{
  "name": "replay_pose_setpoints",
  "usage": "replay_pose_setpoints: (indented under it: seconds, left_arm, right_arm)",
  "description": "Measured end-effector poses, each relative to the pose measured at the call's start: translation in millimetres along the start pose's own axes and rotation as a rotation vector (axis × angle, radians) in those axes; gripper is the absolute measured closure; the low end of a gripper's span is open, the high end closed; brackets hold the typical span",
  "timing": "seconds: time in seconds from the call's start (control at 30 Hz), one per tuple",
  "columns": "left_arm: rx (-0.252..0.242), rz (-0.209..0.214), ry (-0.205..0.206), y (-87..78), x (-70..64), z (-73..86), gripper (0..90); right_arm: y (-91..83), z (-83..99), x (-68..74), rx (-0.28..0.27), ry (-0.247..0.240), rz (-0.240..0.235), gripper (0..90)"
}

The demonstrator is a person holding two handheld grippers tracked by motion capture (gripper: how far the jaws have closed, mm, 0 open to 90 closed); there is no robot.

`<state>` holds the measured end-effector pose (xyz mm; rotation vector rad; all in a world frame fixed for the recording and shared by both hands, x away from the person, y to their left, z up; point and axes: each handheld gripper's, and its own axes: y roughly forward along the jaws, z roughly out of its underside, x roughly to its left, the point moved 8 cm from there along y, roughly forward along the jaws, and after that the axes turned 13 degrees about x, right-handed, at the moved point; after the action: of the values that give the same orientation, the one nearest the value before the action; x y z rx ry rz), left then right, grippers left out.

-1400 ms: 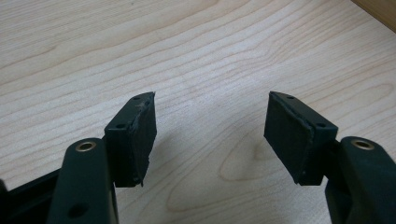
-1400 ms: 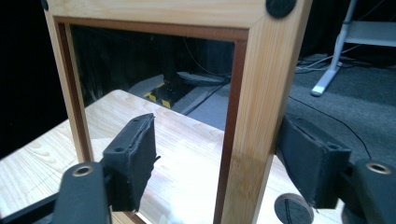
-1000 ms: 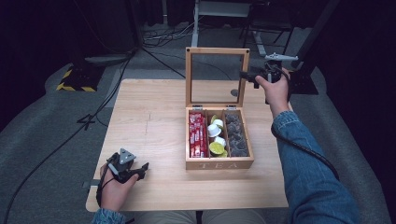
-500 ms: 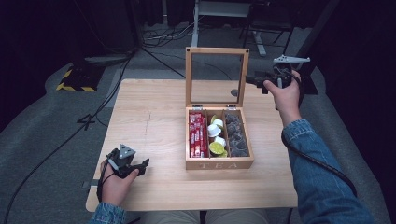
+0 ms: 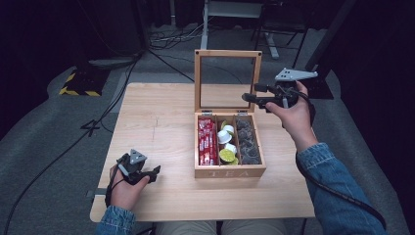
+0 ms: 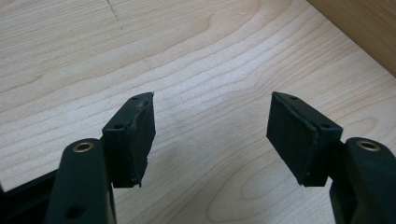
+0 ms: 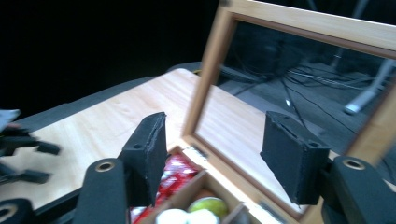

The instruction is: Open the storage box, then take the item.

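High view: right gripper (image 5: 250, 98) jaws spread, empty, just beside the upright glass lid (image 5: 227, 81) of the wooden tea box (image 5: 230, 171); lid frame sits ahead between them. Left gripper (image 5: 152, 172) released over bare table (image 5: 156, 122)

Right gripper (image 7: 212, 154): jaws apart, nothing between them.
Lid (image 7: 299, 28): upright, glass-paned, just ahead of the jaws.
Box (image 7: 205, 182): below the jaws, red packets (image 7: 175, 170) inside.

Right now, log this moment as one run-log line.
right gripper: open, beside raised glass lid | left gripper: open, over light wooden table | wooden tea box: open, filled
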<state>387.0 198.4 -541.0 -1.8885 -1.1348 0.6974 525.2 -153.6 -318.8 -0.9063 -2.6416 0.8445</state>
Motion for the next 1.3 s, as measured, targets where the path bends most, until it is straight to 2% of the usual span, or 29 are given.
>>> replay_pose_setpoints:
  seconds: [0.2, 0.37, 0.47, 0.57, 0.77, 0.87, 0.97, 1.17, 1.3]
  left_arm:
    - [0.004, 0.004, -0.011, 1.5, 2.2, 0.3, 32.5]
    - [0.008, 0.0, -0.002, 4.9, 3.9, 2.7, 31.2]
    - [0.01, 0.0, 0.0, 6.9, 5.6, 4.7, 30.7]
    - [0.015, 0.0, 0.002, 9.8, 6.3, 5.3, 30.6]
    - [0.023, -0.008, 0.018, 18.9, 6.1, 0.8, 28.9]
    - [0.012, -0.012, 0.027, 21.5, 6.3, -1.7, 26.7]
    - [-0.004, -0.014, 0.036, 24.3, 7.1, -3.4, 25.3]
    - [-0.001, -0.012, 0.037, 25.6, 7.8, -5.2, 23.4]
    - [-0.001, -0.012, 0.038, 26.2, 7.8, -6.0, 23.0]
  right_arm:
    - [7.2, 3.7, 34.9, 0.01, -0.043, -0.063, 44.7]
    - [18.9, 12.3, 52.8, 0.053, -0.049, -0.097, 46.7]
    - [25.6, 21.2, 58.0, 0.108, -0.034, -0.097, 48.4]
    - [33.4, 26.3, 62.4, 0.103, -0.007, -0.108, 46.8]
    - [49.8, 38.4, 71.3, 0.124, -0.025, -0.103, 49.6]
    - [56.6, 44.1, 74.4, 0.137, -0.034, -0.095, 50.1]
    - [64.3, 50.3, 77.9, 0.152, -0.017, -0.116, 48.8]
    - [77.5, 62.5, 81.4, 0.203, -0.053, -0.081, 45.6]
    - [84.7, 69.5, 85.7, 0.233, -0.055, -0.08, 45.4]
